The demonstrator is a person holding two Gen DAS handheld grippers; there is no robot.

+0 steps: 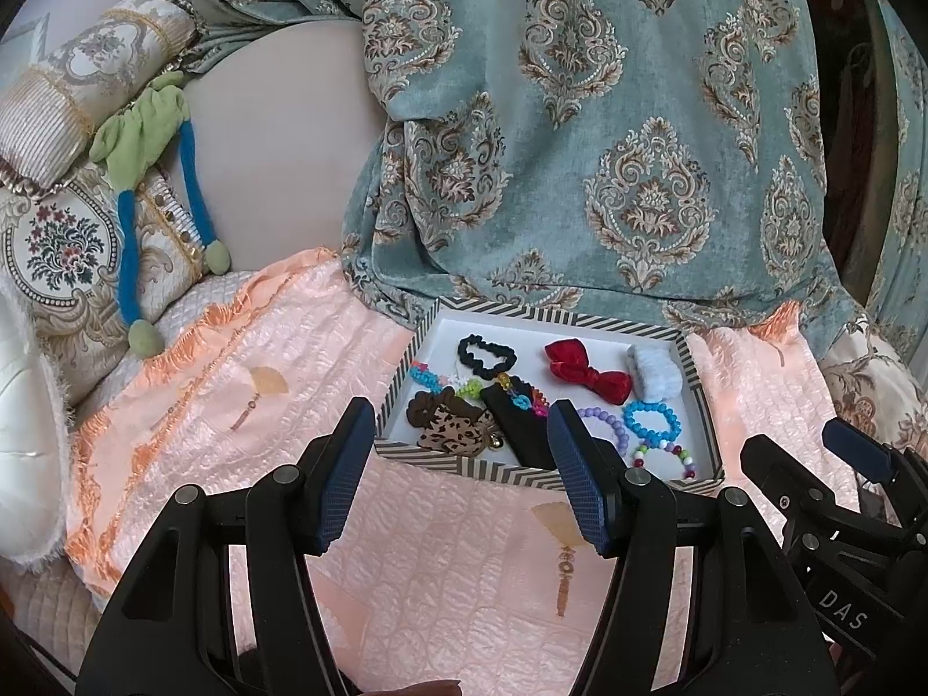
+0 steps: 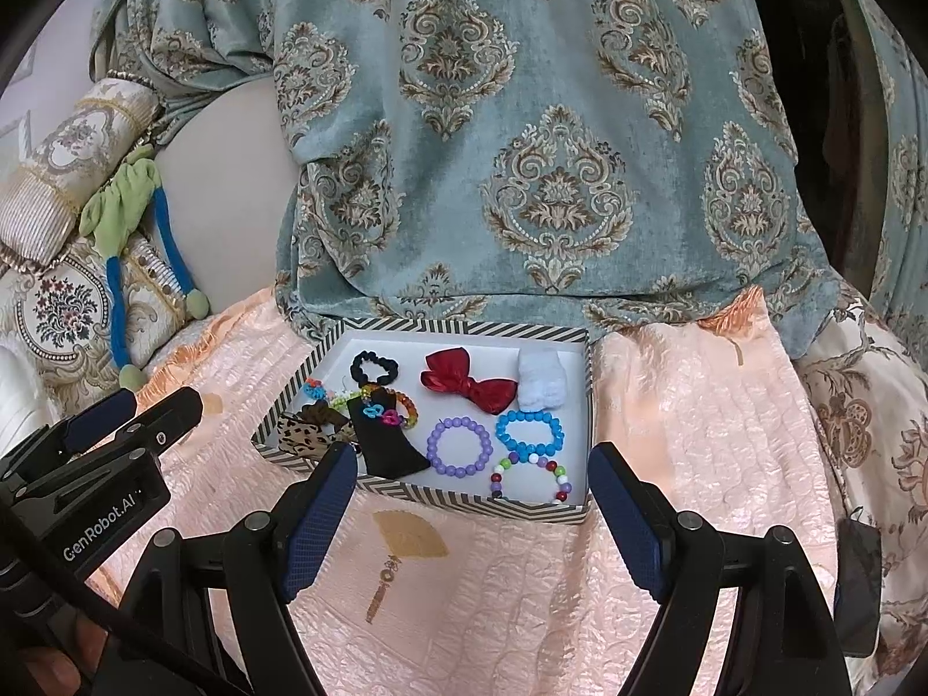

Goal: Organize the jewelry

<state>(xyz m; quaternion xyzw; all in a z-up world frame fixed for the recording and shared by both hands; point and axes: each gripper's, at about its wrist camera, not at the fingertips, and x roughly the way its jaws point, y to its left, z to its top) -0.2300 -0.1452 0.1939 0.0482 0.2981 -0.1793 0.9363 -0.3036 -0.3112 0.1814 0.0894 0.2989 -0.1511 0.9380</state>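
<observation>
Peach quilted bedspread is carrying the striped cardboard tray of beaded bracelets while I am holding both grippers' jaws wide apart, empty.

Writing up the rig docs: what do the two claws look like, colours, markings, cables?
Both are black plastic with ribbed dark-blue finger pads and round silver pivot pins. The left claw body reads "GenRobot.AI" in white, with a black cable alongside. The right claw body shows "DAS" in white.

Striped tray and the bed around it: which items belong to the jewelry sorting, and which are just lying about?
Job items:
striped tray
purple bead bracelet
blue bead bracelet
multicolor bead bracelet
red bow
black scrunchie

Lying about:
green and blue plush toy
patterned cushions
teal curtain
</observation>
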